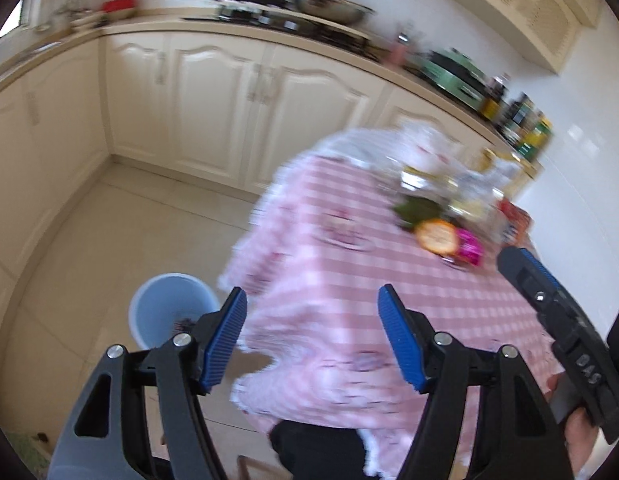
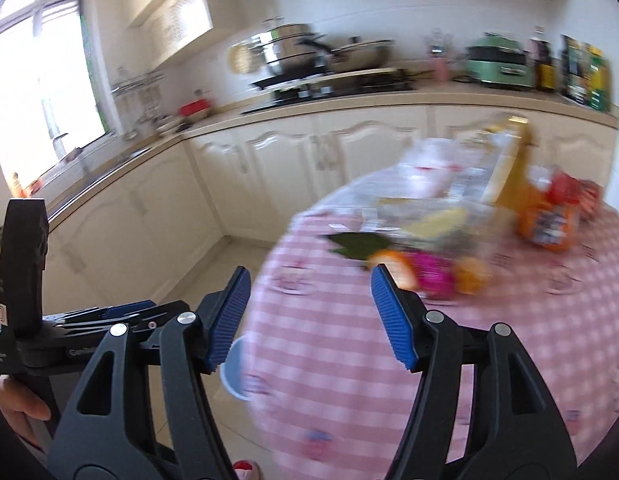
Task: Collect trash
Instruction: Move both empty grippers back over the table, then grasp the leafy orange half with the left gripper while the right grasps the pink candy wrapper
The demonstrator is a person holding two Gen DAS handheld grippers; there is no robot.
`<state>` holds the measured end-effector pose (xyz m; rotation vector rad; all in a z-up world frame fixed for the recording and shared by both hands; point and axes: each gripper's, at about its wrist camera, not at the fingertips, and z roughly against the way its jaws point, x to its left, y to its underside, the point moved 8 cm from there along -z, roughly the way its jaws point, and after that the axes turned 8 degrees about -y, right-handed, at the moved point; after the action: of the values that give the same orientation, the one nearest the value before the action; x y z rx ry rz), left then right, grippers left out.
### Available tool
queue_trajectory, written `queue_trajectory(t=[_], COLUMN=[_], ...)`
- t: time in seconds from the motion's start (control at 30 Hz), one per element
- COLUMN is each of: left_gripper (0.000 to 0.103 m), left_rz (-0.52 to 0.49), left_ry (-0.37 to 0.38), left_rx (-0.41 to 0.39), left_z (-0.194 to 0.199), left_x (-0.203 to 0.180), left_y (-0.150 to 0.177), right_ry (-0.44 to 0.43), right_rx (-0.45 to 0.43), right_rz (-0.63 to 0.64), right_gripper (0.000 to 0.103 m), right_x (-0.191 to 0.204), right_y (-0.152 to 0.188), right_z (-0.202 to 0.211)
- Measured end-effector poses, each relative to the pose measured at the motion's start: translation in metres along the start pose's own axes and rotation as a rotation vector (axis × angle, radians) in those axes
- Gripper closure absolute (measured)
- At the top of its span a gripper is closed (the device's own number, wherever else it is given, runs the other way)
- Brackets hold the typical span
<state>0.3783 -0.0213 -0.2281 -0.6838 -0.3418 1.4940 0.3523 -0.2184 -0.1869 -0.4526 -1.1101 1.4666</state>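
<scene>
Left gripper w/ blue ribbed pads spread wide, nothing between them; it hangs over the near edge of the round table w/ pink-and-white checked cloth. Right gripper likewise released and empty, above the same cloth. Pale blue round plastic bin sits on the floor just beside the table's left edge, partly hidden by the left finger; something dark lies inside, too small to make out. From the right wrist view only a sliver of its rim shows. Trash heap on the table's far side: orange peel, magenta wrapper, dark green leaf, clear plastic behind, all motion-blurred, edges smeared. Orange packet farther right, label unreadable.
</scene>
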Motion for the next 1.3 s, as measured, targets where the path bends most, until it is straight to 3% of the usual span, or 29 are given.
queue_trajectory(t=[0.27, 0.43, 0.67, 0.97, 1.0, 1.07, 1.3], left_gripper=[0.036, 0.036, 0.036, 0.037, 0.041, 0.062, 0.065], left_rz=[-0.073, -0.094, -0.057, -0.035, -0.034, -0.042, -0.026], left_ry=[0.089, 0.079, 0.082, 0.089, 0.101, 0.134, 0.164], left_rx=[0.042, 0.062, 0.059, 0.059, 0.060, 0.071, 0.062], left_z=[-0.040, -0.073, -0.104, -0.128, -0.129, -0.128, -0.113], left_x=[-0.091, -0.119, -0.127, -0.128, -0.129, -0.132, -0.122], left_y=[-0.008, -0.016, -0.030, -0.045, -0.045, -0.042, -0.036], right_ry=[0.103, 0.117, 0.065, 0.014, 0.008, 0.002, -0.002], right_rx=[0.034, 0.063, 0.115, 0.154, 0.156, 0.163, 0.155], right_rz=[-0.111, -0.136, -0.216, -0.207, -0.208, -0.211, -0.189], right_gripper=[0.040, 0.040, 0.040, 0.039, 0.039, 0.039, 0.039], right_x=[-0.084, -0.112, -0.131, -0.125, -0.124, -0.122, -0.112], right_y=[0.013, 0.022, 0.032, 0.030, 0.030, 0.030, 0.022], right_z=[0.013, 0.011, 0.001, -0.015, -0.017, -0.019, -0.027])
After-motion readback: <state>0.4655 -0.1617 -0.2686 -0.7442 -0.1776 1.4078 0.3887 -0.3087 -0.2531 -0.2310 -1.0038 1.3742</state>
